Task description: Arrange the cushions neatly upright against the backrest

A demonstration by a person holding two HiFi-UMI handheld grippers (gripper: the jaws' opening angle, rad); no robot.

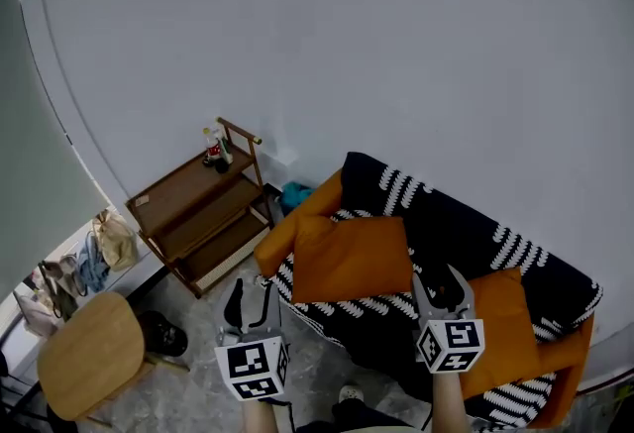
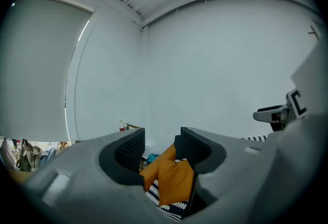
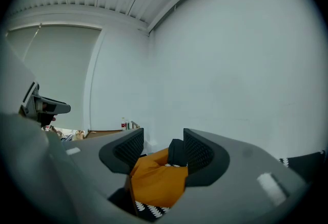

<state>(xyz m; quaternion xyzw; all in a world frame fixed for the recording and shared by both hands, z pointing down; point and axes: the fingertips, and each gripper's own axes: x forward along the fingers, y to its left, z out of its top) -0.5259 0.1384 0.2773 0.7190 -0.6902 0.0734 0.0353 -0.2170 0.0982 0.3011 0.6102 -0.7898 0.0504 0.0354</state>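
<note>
White wall [image 1: 396,45] behind orange cushions [image 1: 352,258]; bottle [image 1: 214,150] label illegible.

The left cushion [image 1: 352,258] and right cushion [image 1: 503,330] lie on the sofa [image 1: 451,223], a shelf [image 1: 196,208] at its left.

Soft, even, rather cool light lies on the plain white wall [image 1: 396,45]; both gripper views bend strongly, with black corners.
</note>
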